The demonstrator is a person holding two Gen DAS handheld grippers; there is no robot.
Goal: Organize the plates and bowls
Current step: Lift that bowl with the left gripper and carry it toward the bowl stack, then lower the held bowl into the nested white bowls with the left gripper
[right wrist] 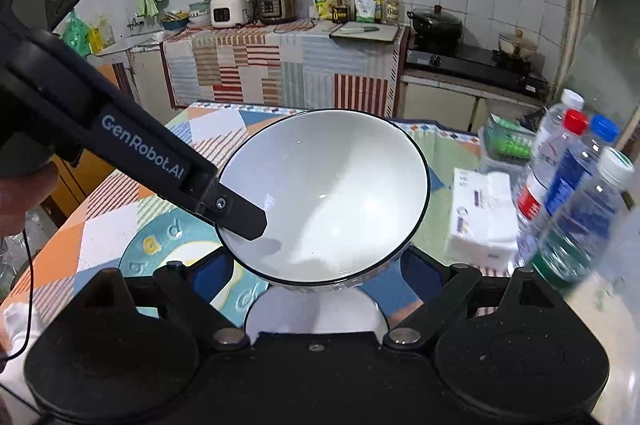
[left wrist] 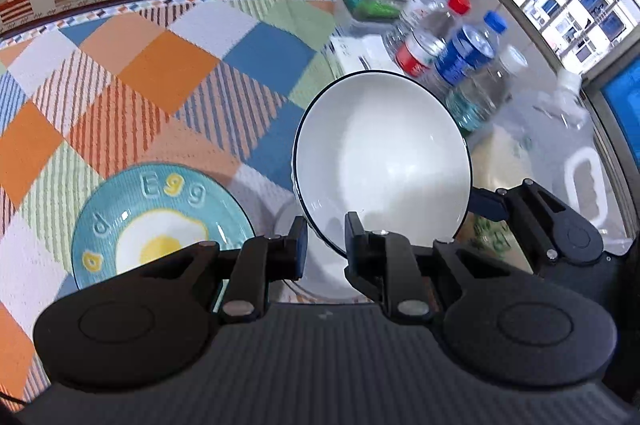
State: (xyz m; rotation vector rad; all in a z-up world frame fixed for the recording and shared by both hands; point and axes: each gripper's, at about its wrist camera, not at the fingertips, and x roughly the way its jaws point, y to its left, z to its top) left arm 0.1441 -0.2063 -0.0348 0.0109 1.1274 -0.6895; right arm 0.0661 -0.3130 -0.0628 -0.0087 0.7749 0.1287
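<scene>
A white bowl with a dark rim (left wrist: 380, 153) (right wrist: 332, 197) is held tilted above the table. My left gripper (left wrist: 326, 241) is shut on its near rim; one of its fingers (right wrist: 236, 213) lies inside the bowl in the right wrist view. My right gripper (right wrist: 316, 273) stands open, its fingers on either side of the bowl's underside. A teal plate with a fried-egg picture (left wrist: 160, 221) (right wrist: 160, 245) lies on the checked cloth to the left. Another white dish (right wrist: 316, 317) (left wrist: 316, 265) sits under the bowl, mostly hidden.
Several water bottles (left wrist: 460, 53) (right wrist: 572, 193) stand at the right by a tissue pack (right wrist: 484, 217) and a green box (left wrist: 368, 1). The checked tablecloth (left wrist: 140, 73) stretches left. A kitchen counter with appliances (right wrist: 280, 9) lies beyond the table.
</scene>
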